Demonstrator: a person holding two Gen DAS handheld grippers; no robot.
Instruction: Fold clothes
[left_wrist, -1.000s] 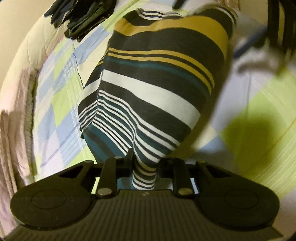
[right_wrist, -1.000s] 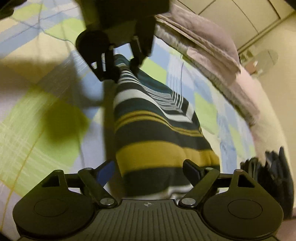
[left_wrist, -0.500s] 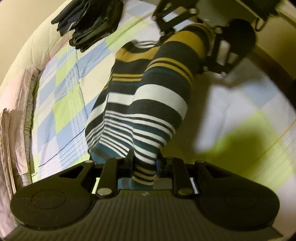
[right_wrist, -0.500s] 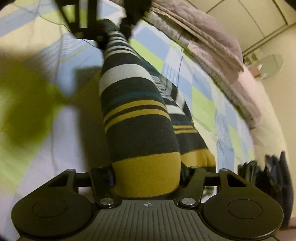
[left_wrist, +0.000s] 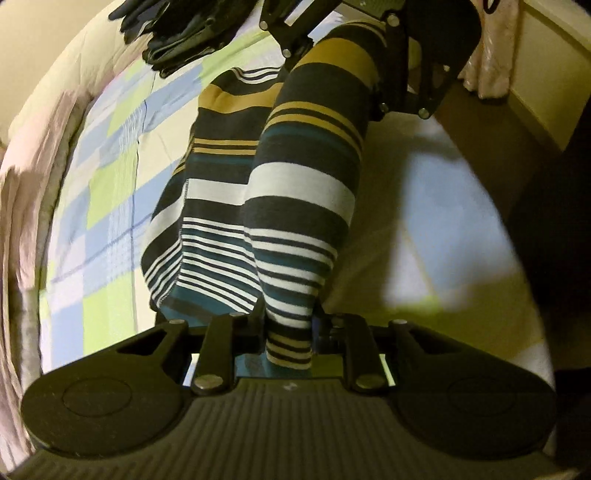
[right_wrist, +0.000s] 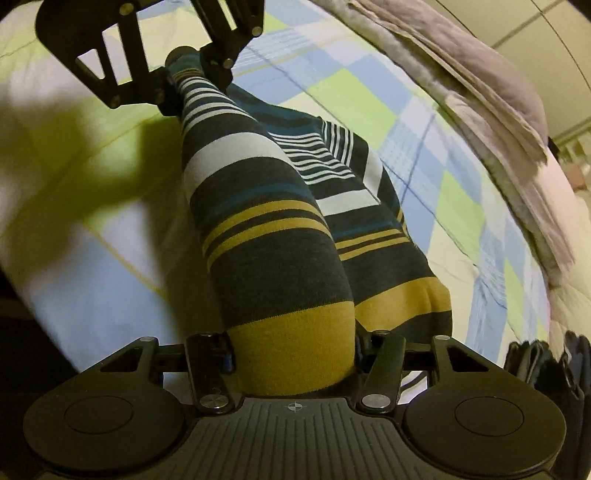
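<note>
Nearest in the left wrist view: left gripper, fingers drawn in tight on the narrow-striped end of the striped garment. In the right wrist view, the right gripper is clenched on the mustard-banded end, cloth bunched thick between the fingers (more gap there than on the left, filled with fabric).

Garment: soft knit, light, limp. It hangs as a raised ridge between the two grips, with a lower layer draping off one side onto the bed. Judgement: it will sag and slide wherever unsupported; best held at the end edges or corners, as now, kept taut so the layers line up.

Stage: mid-fold, a doubled length carried just above the checked cover.

Farther off: a pile of dark clothes near the bed's edge; folded pinkish bedding along the far side.
</note>
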